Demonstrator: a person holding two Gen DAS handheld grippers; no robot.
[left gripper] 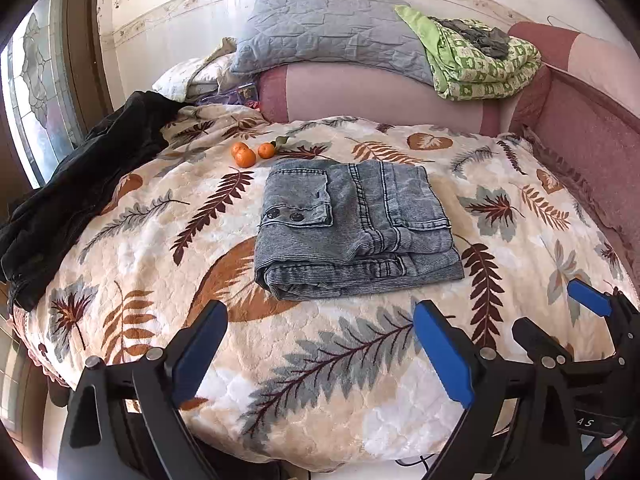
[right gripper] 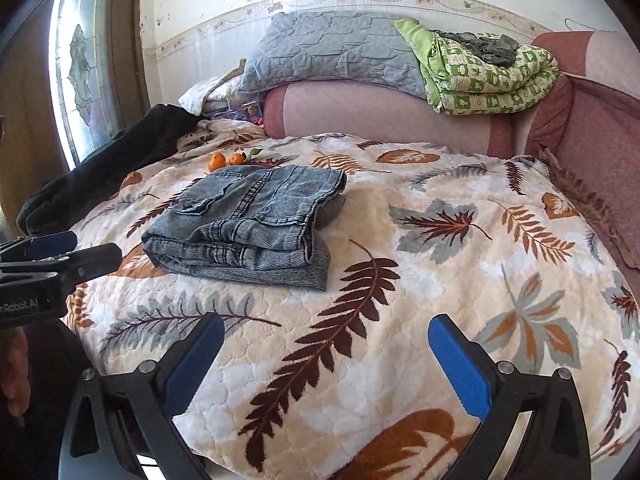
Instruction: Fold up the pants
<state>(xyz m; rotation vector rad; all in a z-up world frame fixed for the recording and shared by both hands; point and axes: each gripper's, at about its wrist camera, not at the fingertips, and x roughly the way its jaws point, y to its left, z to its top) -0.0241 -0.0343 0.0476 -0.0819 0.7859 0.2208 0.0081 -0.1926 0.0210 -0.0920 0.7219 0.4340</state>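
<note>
On the leaf-print blanket (left gripper: 360, 380) folded pants (left gripper: 352, 228) lie alone

The folded jeans (left gripper: 356, 228) are washed grey-blue denim with dark stitching. The blanket (left gripper: 340, 380) beneath is cream, patterned with brown, rust and grey-blue leaves. Three tangerines (left gripper: 250, 153) are orange. A black garment (left gripper: 84, 188) lies by them. The pillow (left gripper: 332, 36) is grey-blue; the folded quilt (left gripper: 480, 64) is green-and-white checked.
</note>
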